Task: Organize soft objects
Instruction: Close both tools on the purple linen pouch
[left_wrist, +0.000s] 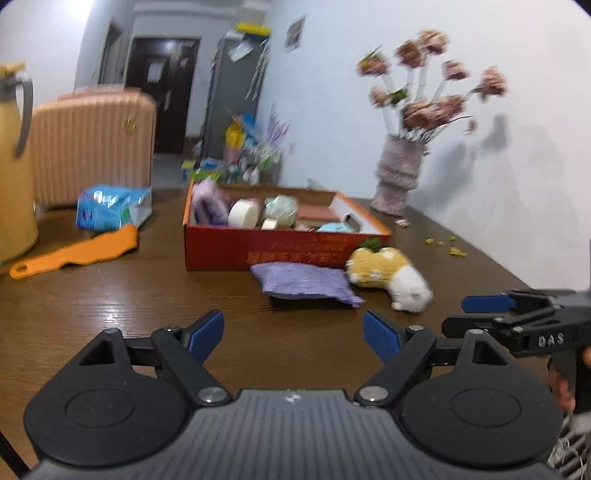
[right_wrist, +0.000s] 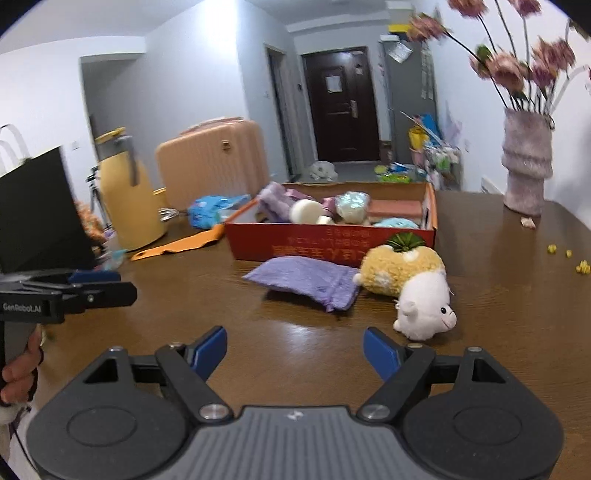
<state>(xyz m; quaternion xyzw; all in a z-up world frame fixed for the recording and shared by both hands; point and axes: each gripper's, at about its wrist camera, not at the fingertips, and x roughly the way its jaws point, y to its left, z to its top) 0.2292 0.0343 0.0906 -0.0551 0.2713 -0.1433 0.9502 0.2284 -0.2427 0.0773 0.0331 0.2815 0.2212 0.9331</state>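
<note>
Pouch (right_wrist: 303, 282) touches plush toy (right_wrist: 406, 284) before red box (right_wrist: 332, 245).

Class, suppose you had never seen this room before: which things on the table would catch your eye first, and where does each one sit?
The red cardboard box at the middle of the brown table, filled with soft items, draws the eye first. Just in front of it lie a purple pouch and, beside that on the right, a yellow-and-white plush animal. A vase of pink flowers stands at the far right by the wall.
</note>
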